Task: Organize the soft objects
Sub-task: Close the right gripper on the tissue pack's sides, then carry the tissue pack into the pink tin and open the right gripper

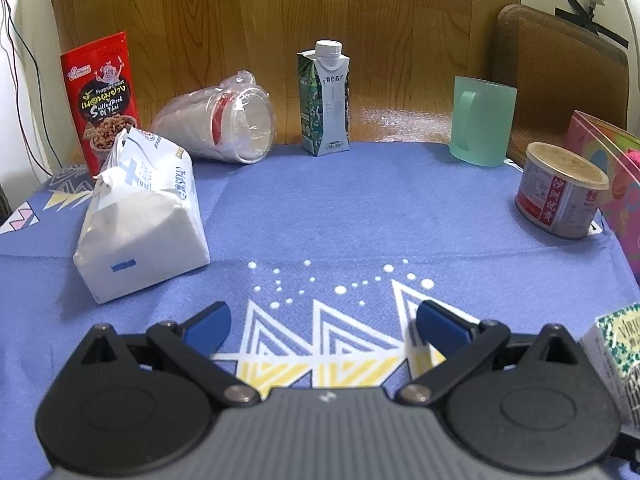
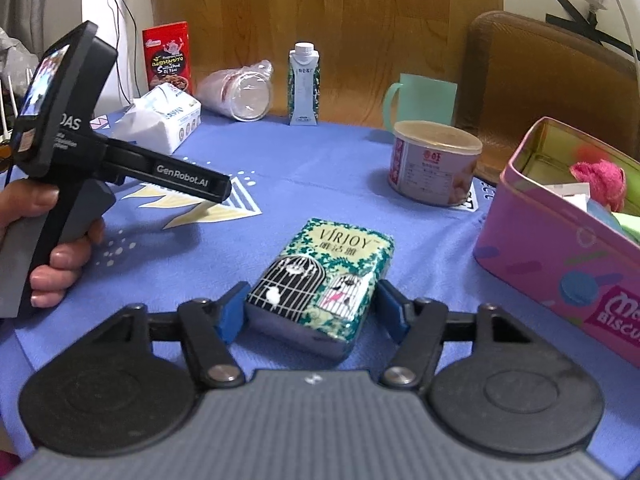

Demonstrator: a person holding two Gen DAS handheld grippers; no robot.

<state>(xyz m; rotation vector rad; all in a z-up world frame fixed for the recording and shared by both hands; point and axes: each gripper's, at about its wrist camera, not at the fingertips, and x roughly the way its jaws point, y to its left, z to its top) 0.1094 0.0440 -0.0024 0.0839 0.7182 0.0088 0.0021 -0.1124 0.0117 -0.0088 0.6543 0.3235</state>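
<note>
A green-and-white Virjoy tissue pack (image 2: 322, 280) lies flat on the blue cloth. My right gripper (image 2: 312, 312) is open with a blue finger on each side of the pack's near end; the left finger touches or nearly touches it, the right stands just off it. The pack's edge also shows in the left wrist view (image 1: 616, 360). A large white tissue pack (image 1: 140, 220) lies on the left, also seen in the right wrist view (image 2: 160, 120). My left gripper (image 1: 324, 322) is open and empty over the cloth. A pink biscuit tin (image 2: 560, 256) at right holds a pink plush item (image 2: 600, 178).
Along the back stand a red snack bag (image 1: 102, 96), a bagged stack of plastic cups (image 1: 224, 124) on its side, a milk carton (image 1: 324, 100) and a green mug (image 1: 480, 120). A food can (image 1: 560, 190) stands by the tin. A wooden panel backs the table.
</note>
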